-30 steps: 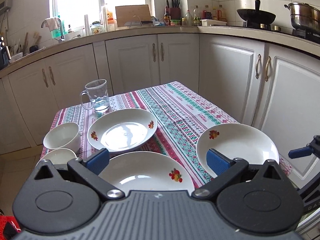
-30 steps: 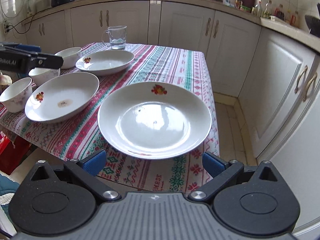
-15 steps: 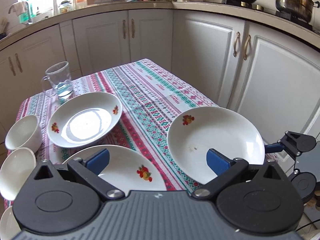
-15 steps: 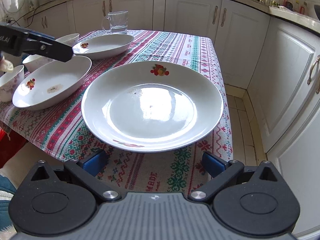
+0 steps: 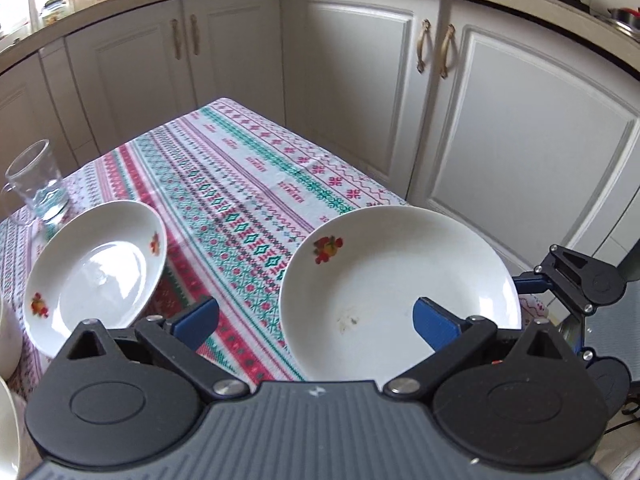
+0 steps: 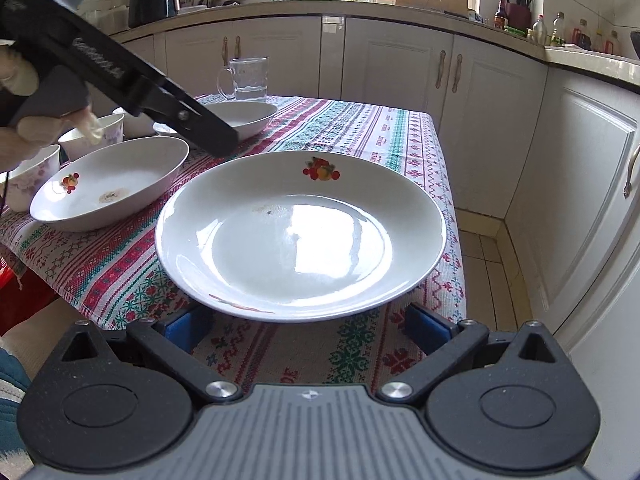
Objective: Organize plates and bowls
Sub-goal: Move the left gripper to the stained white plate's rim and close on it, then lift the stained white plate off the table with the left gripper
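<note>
From my left wrist camera, going left to right: a glass mug [image 5: 38, 184] stands at ten o'clock on the patterned tablecloth [image 5: 248, 188]. Just below it, at nine o'clock, sits a white plate [image 5: 96, 276] with small fruit prints. My left gripper [image 5: 316, 318] has its blue fingers [image 5: 196, 316] spread wide with nothing between them; the right-hand one hangs over the near rim of the big plate [image 5: 396, 288] at four o'clock, which sits at the table's corner and has a faint smudge in its well. At three o'clock my right gripper's linkage [image 5: 580, 280] shows just past that plate's far rim.

From my right wrist camera: three small bowls [image 6: 30, 176] cluster at nine o'clock, with a deep plate [image 6: 112, 182] beside them. The left gripper's black body [image 6: 132, 80] slants down from eleven o'clock. The big plate [image 6: 300, 232] fills the centre. My right gripper [image 6: 308, 328] holds its fingers [image 6: 184, 326] wide apart, flanking the plate's near edge from below; whether they touch it I cannot tell.
</note>
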A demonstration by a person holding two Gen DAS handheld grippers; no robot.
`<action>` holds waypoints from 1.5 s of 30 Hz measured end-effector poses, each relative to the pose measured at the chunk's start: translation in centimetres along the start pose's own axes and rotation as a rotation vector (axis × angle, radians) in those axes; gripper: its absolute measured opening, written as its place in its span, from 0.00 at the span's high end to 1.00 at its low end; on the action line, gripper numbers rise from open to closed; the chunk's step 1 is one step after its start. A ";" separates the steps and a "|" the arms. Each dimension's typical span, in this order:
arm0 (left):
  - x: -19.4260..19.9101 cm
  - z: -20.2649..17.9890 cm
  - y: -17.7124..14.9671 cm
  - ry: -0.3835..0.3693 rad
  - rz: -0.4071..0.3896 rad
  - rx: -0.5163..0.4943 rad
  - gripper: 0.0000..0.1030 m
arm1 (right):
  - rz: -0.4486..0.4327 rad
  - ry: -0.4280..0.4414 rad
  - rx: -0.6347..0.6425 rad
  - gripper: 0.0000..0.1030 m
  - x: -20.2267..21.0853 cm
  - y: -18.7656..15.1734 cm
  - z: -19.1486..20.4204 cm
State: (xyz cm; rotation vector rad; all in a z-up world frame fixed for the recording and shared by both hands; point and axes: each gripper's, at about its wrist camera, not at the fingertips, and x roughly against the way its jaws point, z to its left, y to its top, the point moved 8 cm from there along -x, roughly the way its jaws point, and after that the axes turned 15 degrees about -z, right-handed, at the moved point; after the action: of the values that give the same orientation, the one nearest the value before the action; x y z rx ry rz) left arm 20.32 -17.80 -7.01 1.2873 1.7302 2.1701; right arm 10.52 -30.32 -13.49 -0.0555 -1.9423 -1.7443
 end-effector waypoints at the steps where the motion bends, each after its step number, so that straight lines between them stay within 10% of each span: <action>1: -0.5 -0.2 0.1 -0.016 0.006 -0.009 0.01 | 0.000 0.002 0.001 0.00 0.0 0.0 0.0; 25: -8.2 0.3 0.3 -0.238 0.235 -0.004 0.37 | -0.071 0.036 0.024 0.00 0.2 -0.4 -0.1; 45: -9.3 0.1 -0.1 -0.293 0.310 -0.027 0.37 | 0.013 0.056 0.043 0.00 -0.3 0.4 0.0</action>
State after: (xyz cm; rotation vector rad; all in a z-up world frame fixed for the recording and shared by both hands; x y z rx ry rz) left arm 26.34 -22.71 -12.18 1.8635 1.4655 2.0032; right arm 10.95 -30.10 -13.24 -0.0040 -1.9343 -1.6776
